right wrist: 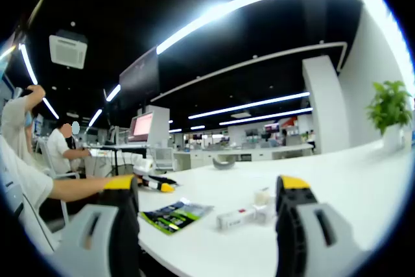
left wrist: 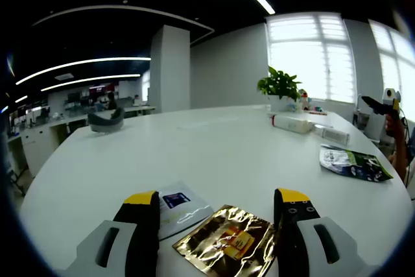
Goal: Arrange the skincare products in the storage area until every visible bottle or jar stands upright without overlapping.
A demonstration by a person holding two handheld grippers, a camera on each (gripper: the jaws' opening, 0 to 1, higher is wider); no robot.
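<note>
Glossy foil sachet (left wrist: 225,240) (crinkled) — smooth table (left wrist: 214,147)

No lettering can be read in either view. Left gripper view: the gold foil pouch (left wrist: 225,242) on the tabletop (left wrist: 214,154) carries a red and yellow label, its print too small to make out; the white sachet (left wrist: 179,207) beside it bears a dark blue panel, likewise illegible; the dark green packet (left wrist: 355,163) shows blurred white marks. Right gripper view: the white tube (right wrist: 243,215) has a red mark, and the green packet (right wrist: 174,215) pale print, both unreadable.
</note>
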